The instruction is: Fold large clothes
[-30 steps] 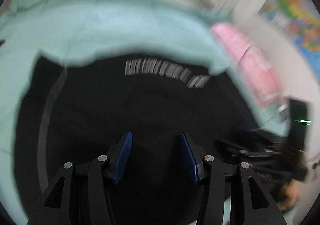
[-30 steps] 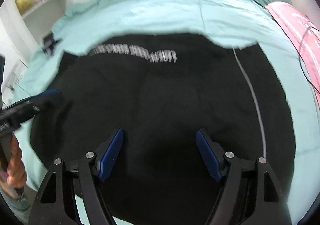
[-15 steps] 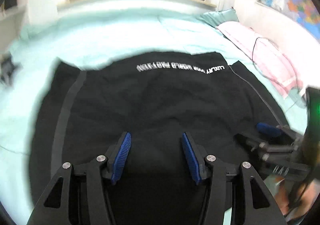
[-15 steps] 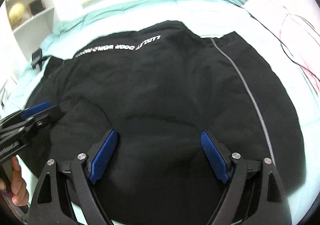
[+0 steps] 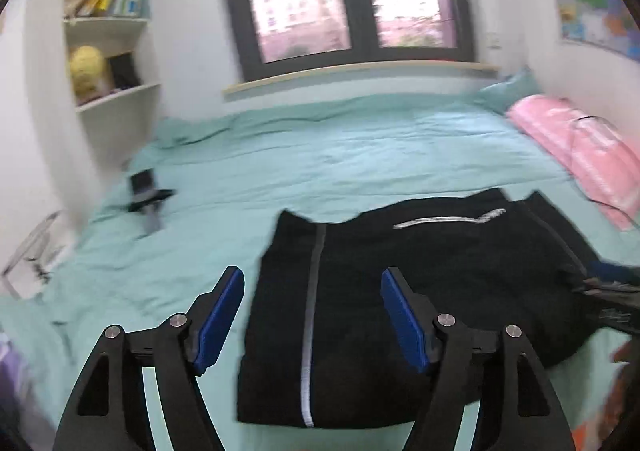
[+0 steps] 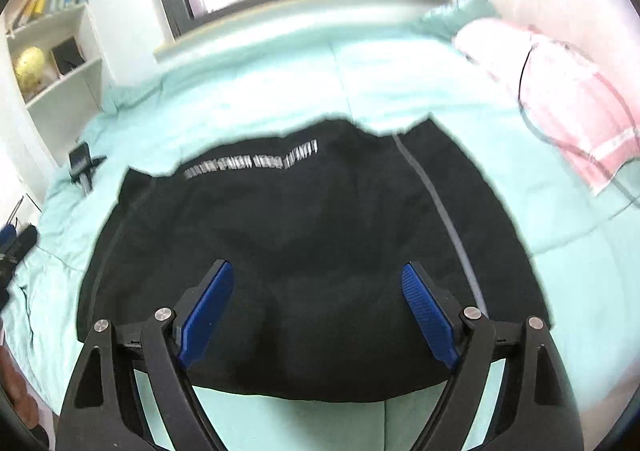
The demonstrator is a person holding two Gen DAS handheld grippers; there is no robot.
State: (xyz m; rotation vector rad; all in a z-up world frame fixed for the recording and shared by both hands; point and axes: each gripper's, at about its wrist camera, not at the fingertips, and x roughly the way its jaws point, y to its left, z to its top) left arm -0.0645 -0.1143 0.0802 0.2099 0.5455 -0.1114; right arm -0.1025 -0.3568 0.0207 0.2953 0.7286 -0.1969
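Both grippers hang empty above one black garment [image 6: 304, 251], folded flat on the bed [image 5: 360, 155].

The left gripper [image 5: 312, 315] has just spread its jaws wider, nothing between them; the right gripper [image 6: 316, 309] gapes too, likely letting the fold settle. One pink pillow [image 6: 560, 91], one small black gadget [image 5: 146, 191].
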